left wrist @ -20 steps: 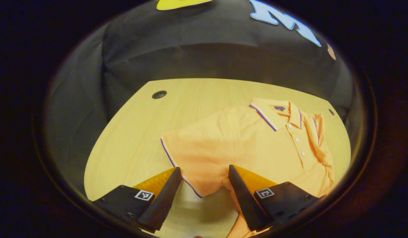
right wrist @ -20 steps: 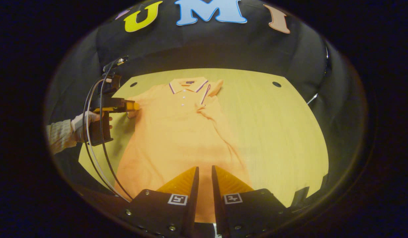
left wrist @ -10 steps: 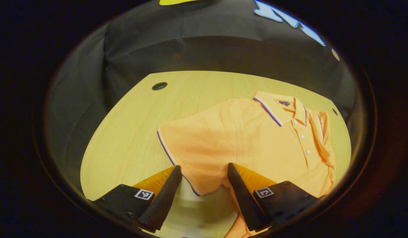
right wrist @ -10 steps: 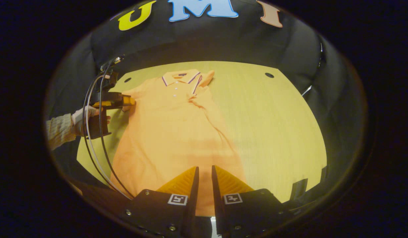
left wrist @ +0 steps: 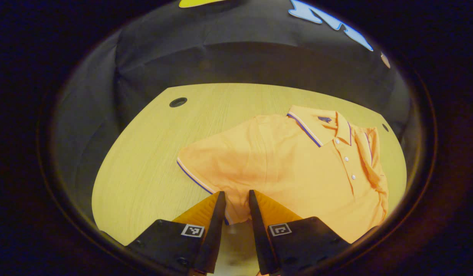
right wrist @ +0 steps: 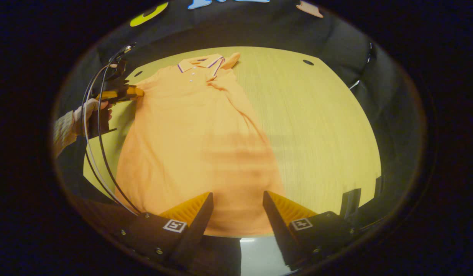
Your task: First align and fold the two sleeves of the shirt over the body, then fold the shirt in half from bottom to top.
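An orange polo shirt [left wrist: 298,165] with a dark-striped collar lies flat on the wooden table [left wrist: 144,153]. My left gripper [left wrist: 236,193] is shut on the lower corner of the spread-out sleeve [left wrist: 213,165], whose striped cuff runs into the narrow gap between the fingers. In the right gripper view the shirt [right wrist: 194,134] stretches away from me, collar at the far end. Its other sleeve [right wrist: 225,74] lies folded in over the body. My right gripper [right wrist: 237,195] stands open over the hem, with nothing between its fingers. The left gripper [right wrist: 131,92] pinches the sleeve at the far left.
A hand [right wrist: 85,111] in a knitted sleeve holds the left gripper, and black cables [right wrist: 94,153] loop down from it. Round cable holes [left wrist: 178,102] [right wrist: 308,62] sit near the table's far corners. Bare table [right wrist: 317,126] lies to the shirt's right. Black cloth walls surround the table.
My left gripper has gone from open to shut on the sleeve's corner. My right gripper has gone from shut to open, with the hem now nearer its fingers.
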`<state>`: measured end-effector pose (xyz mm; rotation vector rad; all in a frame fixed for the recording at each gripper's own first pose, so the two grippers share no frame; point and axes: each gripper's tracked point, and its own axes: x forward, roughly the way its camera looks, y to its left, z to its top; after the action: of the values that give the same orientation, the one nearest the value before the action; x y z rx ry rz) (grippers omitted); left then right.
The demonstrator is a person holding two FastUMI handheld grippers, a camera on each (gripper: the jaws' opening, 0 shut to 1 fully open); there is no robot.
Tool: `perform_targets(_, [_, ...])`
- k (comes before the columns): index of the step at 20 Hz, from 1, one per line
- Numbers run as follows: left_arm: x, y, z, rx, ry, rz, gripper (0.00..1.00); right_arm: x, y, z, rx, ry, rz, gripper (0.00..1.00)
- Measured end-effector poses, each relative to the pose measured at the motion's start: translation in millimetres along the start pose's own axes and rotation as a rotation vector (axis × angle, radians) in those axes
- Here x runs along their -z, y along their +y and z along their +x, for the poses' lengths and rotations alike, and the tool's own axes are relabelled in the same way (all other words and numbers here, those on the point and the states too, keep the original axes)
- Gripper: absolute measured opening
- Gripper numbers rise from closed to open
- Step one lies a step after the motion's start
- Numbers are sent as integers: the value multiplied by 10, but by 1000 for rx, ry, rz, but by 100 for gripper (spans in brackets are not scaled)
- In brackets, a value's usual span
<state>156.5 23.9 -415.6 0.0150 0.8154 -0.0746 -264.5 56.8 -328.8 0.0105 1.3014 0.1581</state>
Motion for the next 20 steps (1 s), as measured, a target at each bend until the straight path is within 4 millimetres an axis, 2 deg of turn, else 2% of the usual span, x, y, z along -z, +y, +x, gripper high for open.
perform_targets(1, [-17, -37, 9, 22, -2, 4, 47, 33, -38, 10, 11, 12, 1, 89])
perform_targets(2, [-26, -30, -4, 19, 1, 6, 36, 67, -65, 31, 21, 25, 2, 89])
perform_targets(4, [-26, -42, 17, 4, 4, 13, 19, 170, -99, 80, 36, 65, 2, 90])
perform_targets(5, [-31, -52, 14, -8, -1, 18, 19, 203, -115, 99, 41, 79, 3, 90])
perform_targets(6, [-33, -55, 15, -29, 7, 26, 12, 237, -122, 126, 45, 92, 1, 90])
perform_targets(9, [-55, -62, 4, -61, 12, 61, 11, 354, -118, 211, 51, 151, -13, 90])
perform_targets(10, [-60, -61, 10, -61, 14, 62, 7, 408, -105, 243, 48, 175, -18, 90])
perform_targets(12, [-59, -48, 3, -63, 17, 71, 11, 570, -67, 333, 35, 241, -38, 90])
perform_targets(13, [-73, -22, -7, -70, 15, 78, 7, 628, -55, 328, 31, 277, -53, 90])
perform_targets(14, [-107, -13, -30, -74, 9, 83, 7, 525, -73, 387, 32, 236, -64, 92])
perform_targets(16, [-164, -28, -63, -75, -4, 98, 12, 538, -77, 359, 31, 242, -65, 92])
perform_targets(17, [-221, -51, -91, -73, -17, 111, 12, 540, -71, 353, 30, 247, -64, 92])
perform_targets(18, [-280, -79, -109, -73, -34, 126, 7, 543, -75, 361, 30, 249, -65, 92])
perform_targets(20, [-419, -181, -149, -66, -65, 149, 7, 547, -73, 357, 30, 257, -67, 92])
